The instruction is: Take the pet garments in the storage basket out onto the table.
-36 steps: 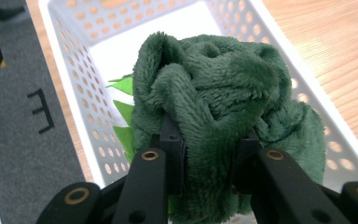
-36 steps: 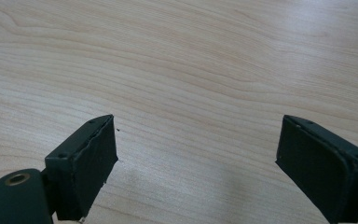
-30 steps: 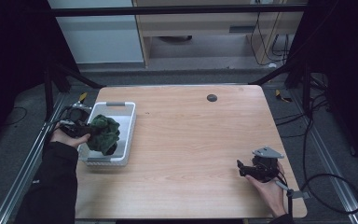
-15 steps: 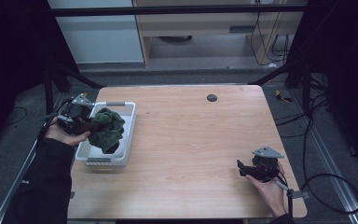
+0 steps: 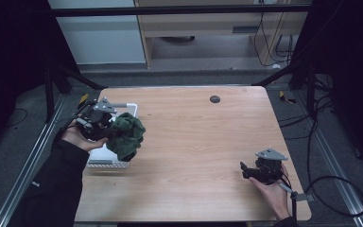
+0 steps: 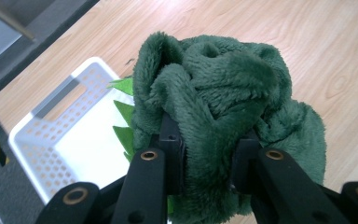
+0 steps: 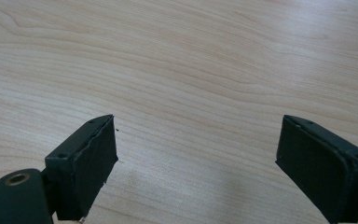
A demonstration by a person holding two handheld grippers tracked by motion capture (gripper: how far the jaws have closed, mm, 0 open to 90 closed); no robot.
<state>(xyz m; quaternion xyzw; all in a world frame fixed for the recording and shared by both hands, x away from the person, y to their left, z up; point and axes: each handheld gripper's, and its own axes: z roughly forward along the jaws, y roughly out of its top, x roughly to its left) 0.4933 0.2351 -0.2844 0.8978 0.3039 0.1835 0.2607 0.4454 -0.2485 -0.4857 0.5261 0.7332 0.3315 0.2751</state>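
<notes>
Wooden table [image 5: 194, 142] stands over grey flooring; near its left edge the left gripper [image 5: 105, 130] clenches a green plush toy [image 5: 126, 135] above a white basket [image 5: 101, 158]; near the right front corner the right gripper [image 5: 246, 171] gapes, grasping nothing; a dark round spot [image 5: 214, 99] marks the far edge.

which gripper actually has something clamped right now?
The left gripper: its jaws pinch the green plush toy, held above the white basket. The right gripper has wide-open jaws over bare table, nothing between them.
</notes>
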